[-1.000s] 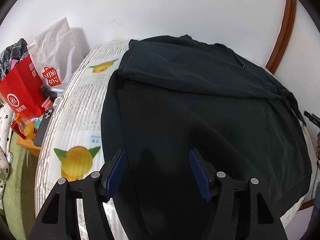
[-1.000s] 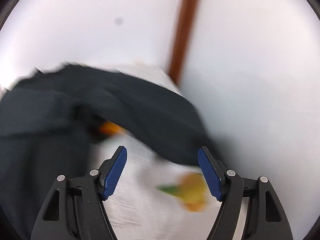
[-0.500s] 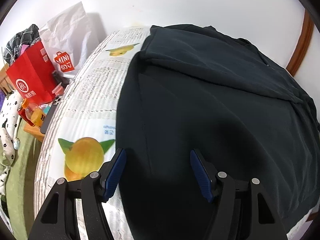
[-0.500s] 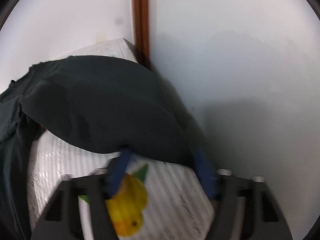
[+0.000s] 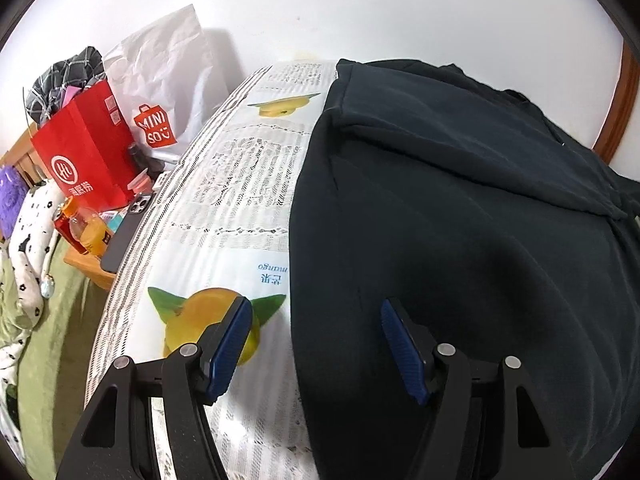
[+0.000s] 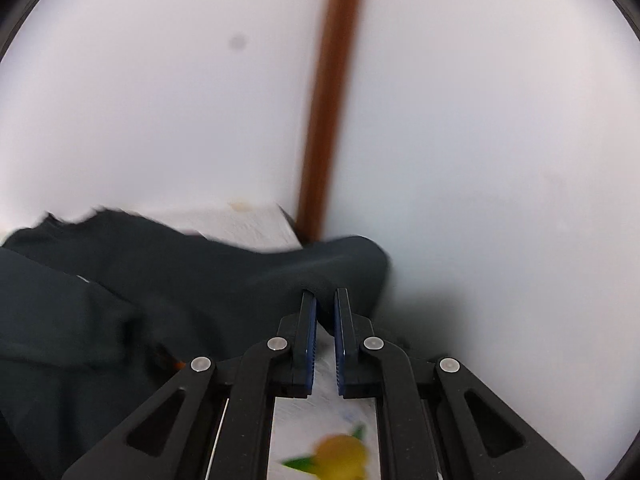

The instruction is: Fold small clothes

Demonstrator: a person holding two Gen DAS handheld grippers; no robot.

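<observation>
A dark navy sweatshirt [image 5: 460, 220] lies spread on a table covered with a white mango-print cloth [image 5: 240, 184]; one sleeve is folded across its far part. My left gripper [image 5: 316, 312] is open and empty, hovering over the garment's near left edge. In the right wrist view my right gripper [image 6: 325, 296] is shut on the edge of the other sleeve [image 6: 336, 268] and holds it lifted above the cloth [image 6: 256, 224], near the wall. The rest of the sweatshirt [image 6: 80, 320] lies to its left.
Left of the table stand a red paper bag [image 5: 84, 156] and a white Miniso bag [image 5: 160, 92], with a phone [image 5: 124, 236] and an orange drink bottle [image 5: 90, 232] on a wooden stand. A brown door frame [image 6: 328, 120] runs up the white wall.
My right gripper has closed on the sleeve edge and lifted it. My left gripper has shifted left, from over the garment body to its left edge, still open.
</observation>
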